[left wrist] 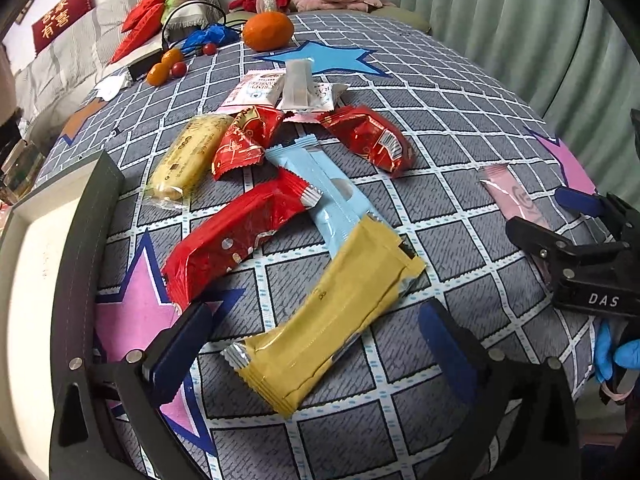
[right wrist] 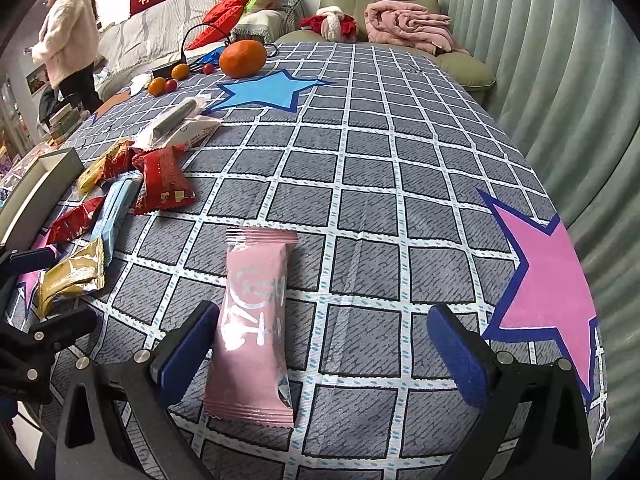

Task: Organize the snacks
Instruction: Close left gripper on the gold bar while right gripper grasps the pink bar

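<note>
In the left wrist view, the left gripper (left wrist: 316, 344) hangs with its fingers spread wide on either side of a yellow packet (left wrist: 324, 320), neither pad touching it. That packet lies at the near end of the snack pile (left wrist: 280, 168), overlapping a light blue packet (left wrist: 320, 184). In the right wrist view, the right gripper (right wrist: 320, 348) also stands wide; a pink packet (right wrist: 254, 328) lies between its fingers, well apart from the pile, closer to the left pad; whether they touch is unclear.
</note>
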The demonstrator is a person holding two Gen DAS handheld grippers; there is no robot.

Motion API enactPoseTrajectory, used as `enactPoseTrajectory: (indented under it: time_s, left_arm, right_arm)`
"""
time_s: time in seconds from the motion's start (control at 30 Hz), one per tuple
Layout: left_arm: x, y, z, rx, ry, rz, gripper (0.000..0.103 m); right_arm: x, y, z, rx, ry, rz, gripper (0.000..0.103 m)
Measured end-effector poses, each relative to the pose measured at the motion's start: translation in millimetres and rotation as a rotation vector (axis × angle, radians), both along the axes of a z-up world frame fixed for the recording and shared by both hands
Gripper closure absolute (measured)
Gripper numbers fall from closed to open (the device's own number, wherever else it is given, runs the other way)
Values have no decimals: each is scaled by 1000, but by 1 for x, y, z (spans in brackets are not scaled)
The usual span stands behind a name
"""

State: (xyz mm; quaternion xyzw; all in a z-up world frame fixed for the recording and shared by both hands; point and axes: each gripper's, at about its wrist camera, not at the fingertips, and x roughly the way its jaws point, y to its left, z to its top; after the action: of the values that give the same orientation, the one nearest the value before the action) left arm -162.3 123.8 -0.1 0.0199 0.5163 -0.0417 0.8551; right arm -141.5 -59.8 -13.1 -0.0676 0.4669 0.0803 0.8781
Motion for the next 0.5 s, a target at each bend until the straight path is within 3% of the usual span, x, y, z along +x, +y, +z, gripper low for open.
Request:
enactPoseTrajectory:
  time_s: [0.07, 0.13, 0.23, 0.27, 0.3, 0.37, 0.4, 0.43, 0.5]
  left_arm:
    - [7, -6, 2, 35, 20, -4, 1]
    - [6, -17, 6, 74, 16, -50, 8]
    - [0, -19, 10, 44, 23, -98, 42]
    - [0, -17, 11, 17, 31, -94, 63]
    - [-1, -15, 12, 1, 32, -88, 79]
    - [-4, -9, 13, -6, 36, -58, 79]
    - [-6, -6, 14, -21, 37, -49, 79]
    - [-10, -2, 17, -42, 32, -42, 79]
    - [-16, 2, 23, -56, 10, -36, 79]
  right_arm:
    - [9, 3, 2, -13, 55, -1, 0]
    - [20, 7, 4, -19, 128, -14, 0]
    - [26, 15, 4, -27, 171, 3, 1]
    - [25, 18, 4, -39, 174, 11, 2]
    - [24, 20, 6, -37, 174, 22, 10]
    - [22, 22, 11, -33, 167, 27, 35]
    - [21, 22, 15, -23, 165, 29, 60]
    - [19, 20, 17, 0, 169, 30, 76]
    - [16, 15, 21, 84, 186, 34, 76]
